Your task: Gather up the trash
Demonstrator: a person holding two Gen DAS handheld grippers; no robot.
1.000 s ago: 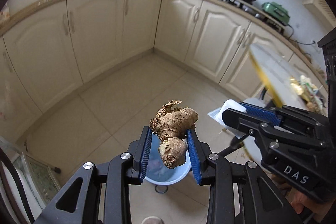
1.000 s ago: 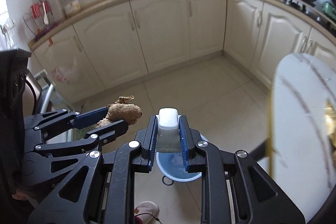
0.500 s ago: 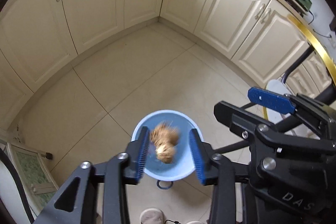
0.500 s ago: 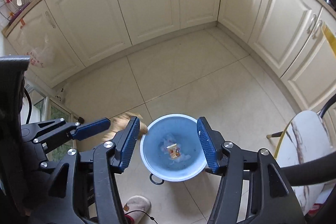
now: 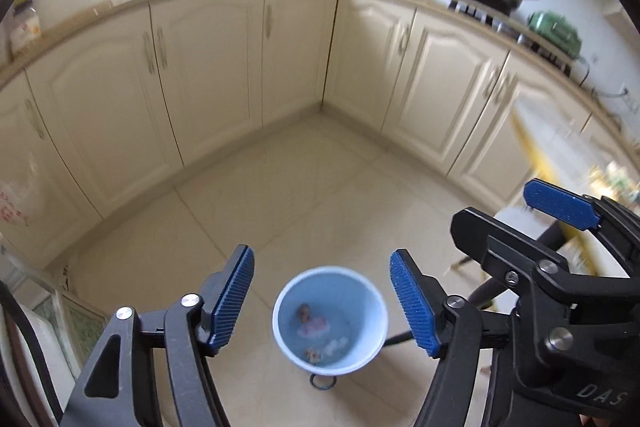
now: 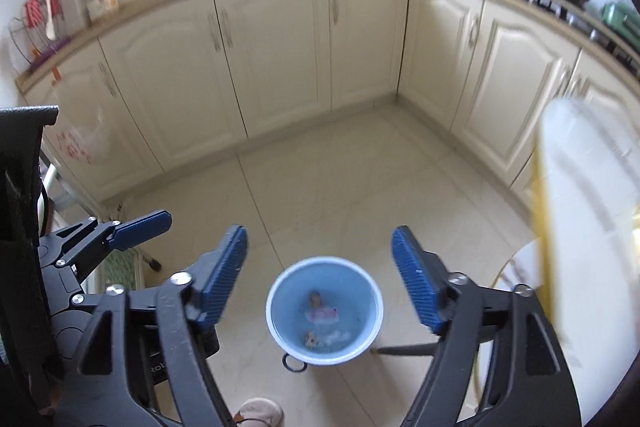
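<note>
The bin [image 5: 330, 319] looks like smooth light blue plastic with a slight gloss. The left gripper [image 5: 322, 301] and the right gripper [image 6: 320, 277] have matt black plastic arms, ribbed blue pads [image 5: 412, 303] and shiny metal screws [image 5: 124, 313]. The floor [image 5: 304, 187] is glossy cream tile. The far cabinets [image 6: 272, 55] look smooth, with a cream satin finish.
</note>
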